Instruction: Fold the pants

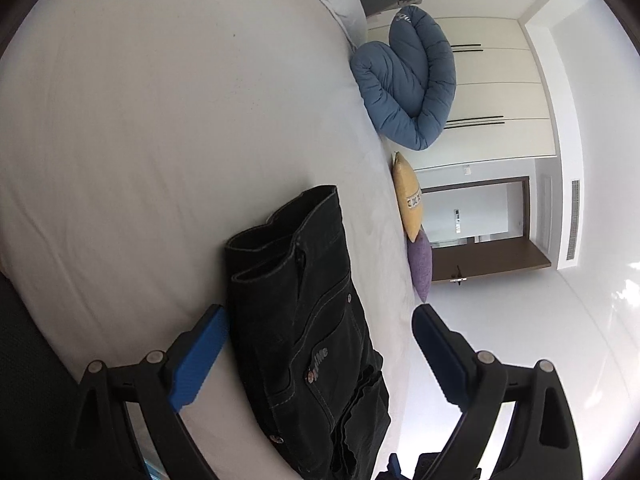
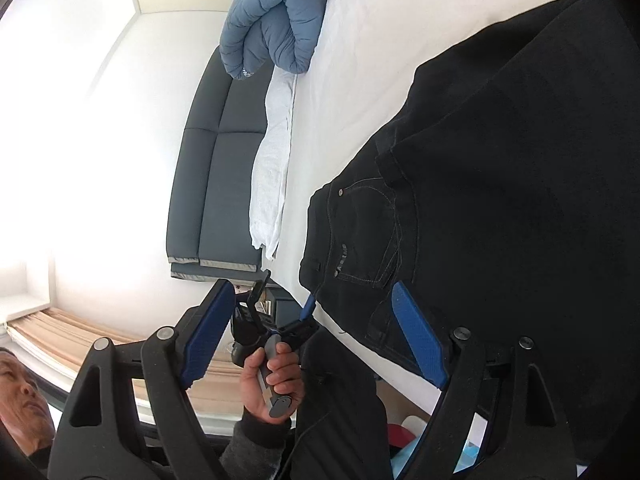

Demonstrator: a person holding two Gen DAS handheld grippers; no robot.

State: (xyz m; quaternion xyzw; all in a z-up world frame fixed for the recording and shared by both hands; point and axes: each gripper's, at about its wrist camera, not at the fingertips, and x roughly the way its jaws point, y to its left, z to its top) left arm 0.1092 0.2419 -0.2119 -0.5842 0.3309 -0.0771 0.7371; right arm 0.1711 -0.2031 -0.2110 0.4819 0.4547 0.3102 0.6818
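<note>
black pants, white bedsheet, blue duvet, yellow pillow

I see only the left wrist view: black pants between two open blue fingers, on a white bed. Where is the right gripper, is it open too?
Observer: Yes, the right gripper is open. It holds nothing; one blue finger lies over the pants, near the back pocket.
Operator: Is the left gripper visible from there?
Observer: Yes, a hand holds the left gripper by its handle at the bed edge.
Operator: What is beyond the bed?
Observer: A dark grey sofa stands beside it.
</note>
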